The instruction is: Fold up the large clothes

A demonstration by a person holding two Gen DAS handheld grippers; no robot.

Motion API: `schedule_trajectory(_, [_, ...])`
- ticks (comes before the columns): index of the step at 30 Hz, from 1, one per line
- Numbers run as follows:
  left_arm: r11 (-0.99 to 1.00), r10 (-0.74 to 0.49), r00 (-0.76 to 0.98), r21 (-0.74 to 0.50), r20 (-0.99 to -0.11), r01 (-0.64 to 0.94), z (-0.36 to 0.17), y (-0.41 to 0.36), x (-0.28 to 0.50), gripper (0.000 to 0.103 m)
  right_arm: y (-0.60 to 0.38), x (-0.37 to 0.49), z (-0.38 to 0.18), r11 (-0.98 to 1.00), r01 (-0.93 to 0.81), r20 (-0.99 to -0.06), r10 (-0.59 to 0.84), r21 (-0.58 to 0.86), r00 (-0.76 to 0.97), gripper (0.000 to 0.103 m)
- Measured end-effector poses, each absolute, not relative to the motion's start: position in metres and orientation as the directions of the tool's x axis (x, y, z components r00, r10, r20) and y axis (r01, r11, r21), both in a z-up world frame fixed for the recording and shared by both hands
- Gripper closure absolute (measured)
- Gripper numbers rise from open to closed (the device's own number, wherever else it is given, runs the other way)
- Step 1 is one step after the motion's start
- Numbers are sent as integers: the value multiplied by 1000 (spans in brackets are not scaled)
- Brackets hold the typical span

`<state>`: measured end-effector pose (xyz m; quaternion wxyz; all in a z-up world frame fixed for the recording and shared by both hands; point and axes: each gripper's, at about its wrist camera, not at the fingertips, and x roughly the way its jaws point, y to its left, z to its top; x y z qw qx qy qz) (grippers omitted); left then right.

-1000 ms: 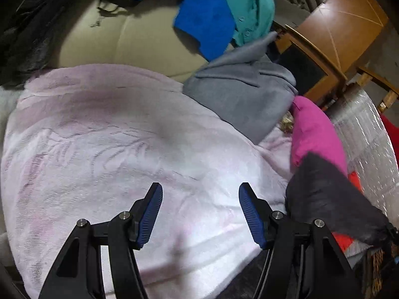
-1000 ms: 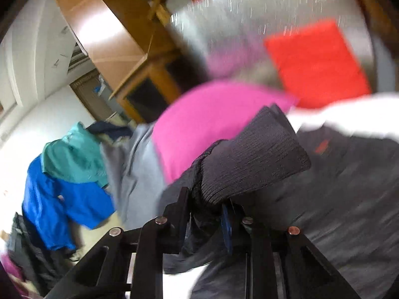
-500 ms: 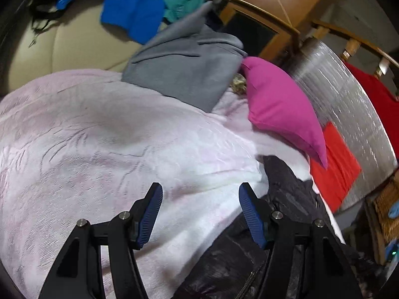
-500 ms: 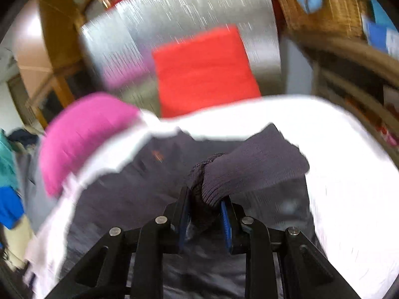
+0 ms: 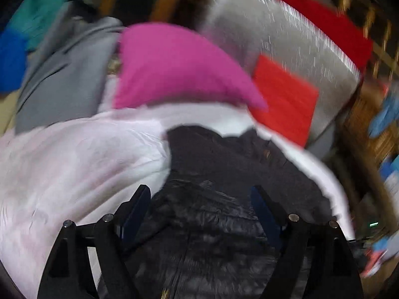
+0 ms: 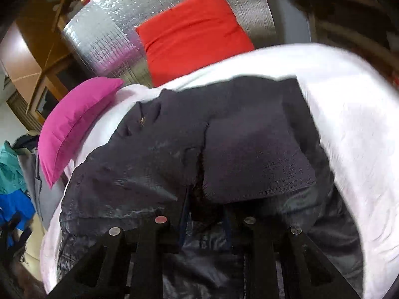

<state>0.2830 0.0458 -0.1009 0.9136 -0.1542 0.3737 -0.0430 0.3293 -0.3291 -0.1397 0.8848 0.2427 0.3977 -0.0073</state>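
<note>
A dark quilted jacket lies spread on a pale pink blanket. My left gripper hangs over its zipped front. Its jaws are opening wide and nothing is pinched between them; this view is blurred. In the right wrist view the jacket fills the middle, and its knitted cuff lies folded over the body. My right gripper sits low on the jacket with dark sleeve cloth still bunched between its narrow jaws, which are starting to open. Cloth hides most of the pads.
A magenta pillow and a red cushion lie past the jacket, against a silver foil mat. A grey garment and blue and teal clothes are heaped at the left. A wooden cabinet stands behind.
My left gripper swung right, from over the bare blanket to over the jacket, and its jaws widened. My right gripper came down with the cuff, which now rests on the jacket's body.
</note>
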Motion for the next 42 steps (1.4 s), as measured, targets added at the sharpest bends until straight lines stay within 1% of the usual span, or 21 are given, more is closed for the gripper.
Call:
schedule_trajectory(3, [986,-99,650,-163,-753,-39,-135,19,318,20,-339,325,-145,846,218,-692,221,486,687,75])
schedule_trajectory(4, [994,-38,567,-90,-823,-64,-161,13,335,20,-342,326,-148,833,227,-695,236,504,679,75])
schedule_trajectory(5, [996,-17,520,-60,-854,-66,-176,12,342,20,-344,325,-150,824,234,-702,250,516,667,74])
schedule_trajectory(7, [994,-21,534,-73,-845,-76,-180,17,340,19,-347,325,-149,803,233,-712,302,548,634,71])
schedule_trajectory(8, [993,-25,551,-85,-834,-84,-172,22,335,19,-347,324,-148,799,222,-712,326,559,622,58])
schedule_trajectory(9, [992,-28,567,-92,-823,-85,-165,24,331,19,-349,319,-143,797,199,-702,347,570,622,38])
schedule_trajectory(10, [992,-31,582,-98,-812,-84,-158,27,326,19,-351,314,-137,800,188,-699,352,570,622,31])
schedule_trajectory(11, [992,-41,620,-108,-783,-71,-145,29,319,19,-354,305,-129,808,186,-702,342,560,625,29])
schedule_trajectory(14, [995,-63,688,-96,-723,-11,-121,20,309,19,-361,284,-101,813,156,-657,323,561,681,29])
schedule_trajectory(16, [995,-94,705,-86,-703,48,-113,-1,310,19,-359,289,-83,788,114,-594,350,604,725,27])
schedule_trajectory(18, [990,-136,691,-81,-710,111,-120,-24,312,19,-353,311,-80,761,67,-549,401,645,733,24])
schedule_trajectory(20, [988,-135,671,-46,-729,149,-134,-45,316,19,-350,338,-92,713,56,-532,466,699,707,24])
schedule_trajectory(22, [990,-91,620,-1,-779,144,-157,-58,327,19,-348,367,-114,702,91,-566,483,707,668,24])
schedule_trajectory(23, [989,-85,578,0,-812,146,-171,-62,334,19,-351,384,-134,690,156,-607,478,707,635,24])
schedule_trajectory(26, [987,-98,584,-6,-806,159,-176,-63,335,16,-359,394,-149,667,230,-631,454,708,629,30])
schedule_trajectory(27, [987,-103,577,-10,-810,162,-173,-62,335,16,-357,393,-143,674,224,-633,452,704,629,29])
schedule_trajectory(33, [990,-143,691,-88,-709,114,-132,-25,324,17,-343,397,-111,723,101,-584,458,683,670,20])
schedule_trajectory(36, [991,-137,549,-105,-825,88,-164,-14,350,17,-343,420,-140,754,167,-661,420,636,621,20])
schedule_trajectory(37, [987,-160,531,-128,-832,96,-169,-10,353,17,-348,422,-149,751,198,-680,410,630,608,21])
schedule_trajectory(40, [964,-264,595,-229,-759,136,-149,9,347,17,-344,421,-146,784,158,-679,395,600,618,21])
schedule_trajectory(42, [958,-273,649,-263,-710,115,-135,29,350,17,-346,416,-149,794,146,-682,394,590,616,21])
